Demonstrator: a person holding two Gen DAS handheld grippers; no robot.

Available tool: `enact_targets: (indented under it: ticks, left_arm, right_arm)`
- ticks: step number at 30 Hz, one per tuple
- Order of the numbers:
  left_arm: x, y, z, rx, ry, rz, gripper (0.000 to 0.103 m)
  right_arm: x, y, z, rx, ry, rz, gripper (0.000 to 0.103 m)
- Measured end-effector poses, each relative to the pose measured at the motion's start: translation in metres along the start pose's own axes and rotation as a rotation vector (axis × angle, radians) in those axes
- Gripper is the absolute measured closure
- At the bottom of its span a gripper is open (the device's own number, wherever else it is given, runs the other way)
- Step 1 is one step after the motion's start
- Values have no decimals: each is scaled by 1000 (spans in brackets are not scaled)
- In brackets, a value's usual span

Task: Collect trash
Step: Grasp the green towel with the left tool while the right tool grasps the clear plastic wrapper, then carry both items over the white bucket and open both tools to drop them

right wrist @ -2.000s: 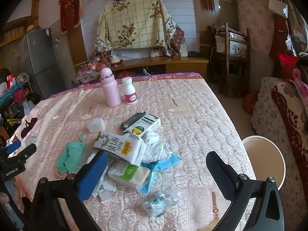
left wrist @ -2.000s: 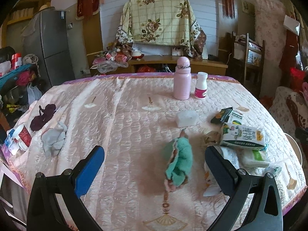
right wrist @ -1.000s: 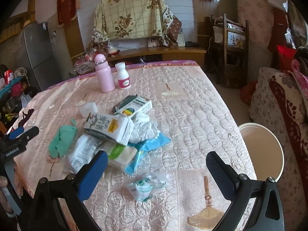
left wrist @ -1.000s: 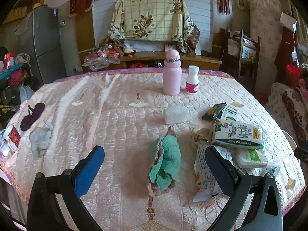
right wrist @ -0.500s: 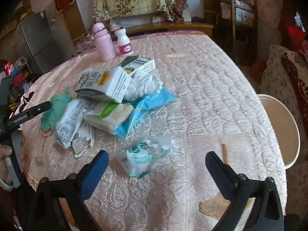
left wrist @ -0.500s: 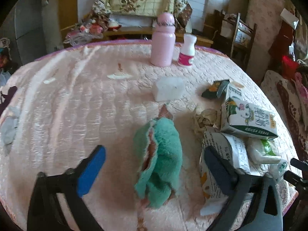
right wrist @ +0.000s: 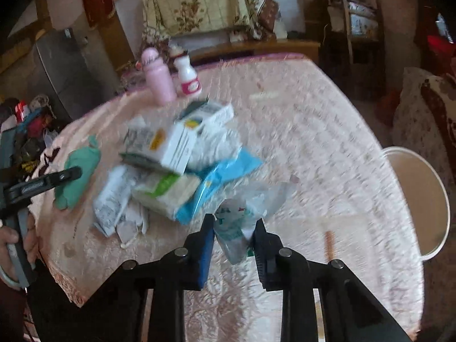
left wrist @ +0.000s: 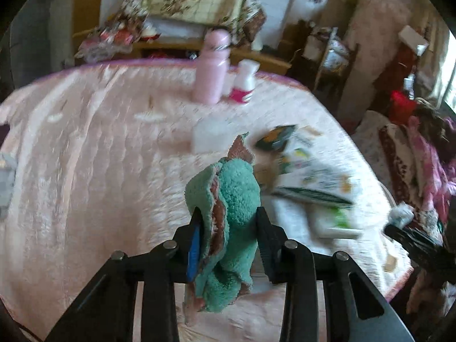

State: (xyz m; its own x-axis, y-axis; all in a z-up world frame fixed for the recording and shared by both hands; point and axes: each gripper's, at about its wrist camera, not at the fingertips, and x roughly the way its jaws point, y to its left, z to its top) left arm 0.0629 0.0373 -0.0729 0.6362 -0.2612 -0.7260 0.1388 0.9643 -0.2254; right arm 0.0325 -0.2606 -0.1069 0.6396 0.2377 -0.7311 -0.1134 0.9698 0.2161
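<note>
1. Whereas spread wide a second ago, left gripper (left wrist: 228,225) now closing on the green towel (left wrist: 230,199), with both pads against the bunched cloth; towel lifted at its near end and much larger in the left wrist view than before.
2. Beyond the towel: white tissue block (left wrist: 211,136), pink bottle (left wrist: 212,67) and small white bottle (left wrist: 245,82) standing side by side near the far edge of the pink quilted tablecloth (left wrist: 85,148); milk carton (left wrist: 310,179) and wrappers to the right, blurred.
3. Seen from the right wrist view: right gripper (right wrist: 233,235) pressed together on the crumpled clear plastic wrapper (right wrist: 239,222), where a second ago spread apart above it; wrapper bunched between the pads at the near edge of the table.
4. Just behind it: blue packet (right wrist: 228,171), green-and-white pack (right wrist: 168,188), milk carton (right wrist: 165,142), piled together and touching.
5. At left, same view: left gripper (right wrist: 71,174) against the green towel (right wrist: 78,171), a hand (right wrist: 17,239) on its grip; white bin (right wrist: 419,199) beside the table, right.
</note>
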Motion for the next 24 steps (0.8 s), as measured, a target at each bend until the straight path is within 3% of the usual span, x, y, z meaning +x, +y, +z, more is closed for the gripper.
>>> enact_targets:
  ticks: [5, 9, 15, 24]
  left_arm:
    - [-20, -58, 13, 87, -33, -69, 66]
    - [-14, -103, 21, 136, -22, -146, 66]
    - [13, -188, 23, 216, 27, -257, 66]
    - [79, -305, 17, 314, 125, -331, 66]
  right_arm:
    - [-21, -23, 14, 22, -45, -40, 75]
    - [-33, -48, 16, 57, -56, -84, 75]
    - [-48, -96, 11, 106, -69, -177, 75]
    - [-53, -181, 9, 189, -58, -301, 75]
